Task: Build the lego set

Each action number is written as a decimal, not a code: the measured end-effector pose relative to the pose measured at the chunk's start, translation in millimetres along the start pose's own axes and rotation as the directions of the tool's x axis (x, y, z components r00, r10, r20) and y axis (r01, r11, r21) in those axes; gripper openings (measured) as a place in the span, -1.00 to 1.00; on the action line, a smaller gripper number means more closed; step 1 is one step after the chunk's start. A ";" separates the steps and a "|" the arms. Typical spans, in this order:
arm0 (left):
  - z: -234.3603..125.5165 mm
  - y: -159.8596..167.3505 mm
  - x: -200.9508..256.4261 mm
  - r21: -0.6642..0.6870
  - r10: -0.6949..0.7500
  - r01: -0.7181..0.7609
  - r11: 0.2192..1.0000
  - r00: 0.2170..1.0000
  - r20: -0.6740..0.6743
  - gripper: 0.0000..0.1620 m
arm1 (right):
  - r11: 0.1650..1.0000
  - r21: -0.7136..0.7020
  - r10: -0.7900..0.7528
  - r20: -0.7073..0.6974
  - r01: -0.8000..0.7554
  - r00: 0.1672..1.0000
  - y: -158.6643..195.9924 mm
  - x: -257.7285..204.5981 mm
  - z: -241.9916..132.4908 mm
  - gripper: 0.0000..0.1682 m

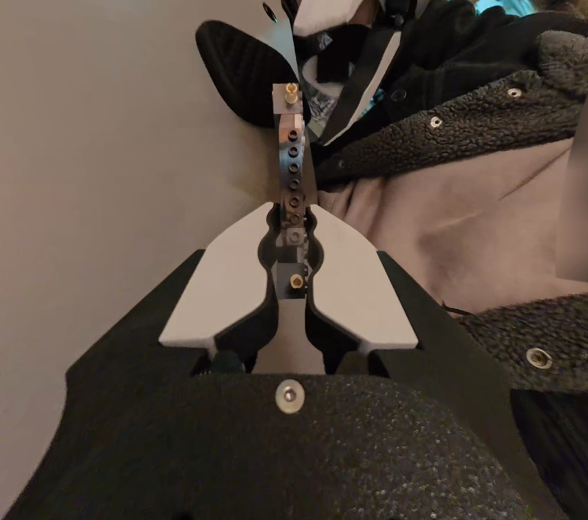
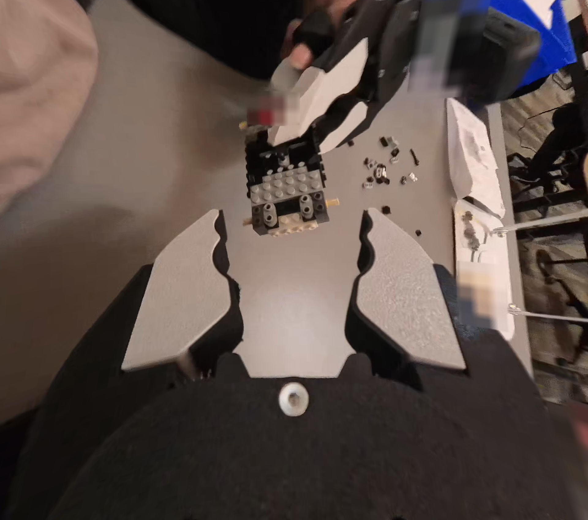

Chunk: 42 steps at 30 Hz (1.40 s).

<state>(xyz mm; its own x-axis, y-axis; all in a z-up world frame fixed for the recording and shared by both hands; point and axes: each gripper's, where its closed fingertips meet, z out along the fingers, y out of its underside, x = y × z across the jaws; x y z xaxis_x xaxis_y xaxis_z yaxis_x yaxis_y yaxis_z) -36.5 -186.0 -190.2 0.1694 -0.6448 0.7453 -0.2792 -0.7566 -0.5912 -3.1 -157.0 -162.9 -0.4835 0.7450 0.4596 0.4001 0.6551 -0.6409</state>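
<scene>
The part-built lego model [image 2: 286, 186], a black and grey block with studded grey plates, a cream brick at its near end and tan axle pins sticking out of its sides, hangs clear of the grey table [image 2: 292, 307]. It is clamped at its far end by the left gripper [image 1: 293, 218], whose white fingers are clenched on the model's two sides. In the left wrist view the model is seen edge-on, running toward twelve o'clock, with a row of dark studs facing the camera. Holding it aloft this way seems meant to turn the studded face toward the other tool for the next piece.

The right gripper [image 2: 291, 215] sits at the model's six o'clock, just short of it, fingers spread wide and grasping nothing, so it looks free to fetch a part.

Loose small lego pieces [image 2: 389, 164] lie scattered on the table at the model's three o'clock, kept within reach. Further out at three o'clock, crumpled white bags [image 2: 471, 161] sit along the table's edge.
</scene>
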 end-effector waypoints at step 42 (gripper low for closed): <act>-15.9 29.1 -99.8 -0.361 0.486 -0.330 0.872 0.666 0.567 -0.03 | 0.877 -0.004 0.480 0.057 -0.480 0.876 91.4 16.3 38.7 -0.01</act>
<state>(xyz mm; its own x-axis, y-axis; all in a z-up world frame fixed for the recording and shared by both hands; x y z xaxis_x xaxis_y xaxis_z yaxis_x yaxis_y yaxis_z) -76.6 -142.0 -276.9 0.5125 -0.8580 0.0341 -0.6406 -0.4085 -0.6502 -4.6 -89.8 -237.7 -0.2761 0.9592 0.0599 0.5862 0.2175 -0.7804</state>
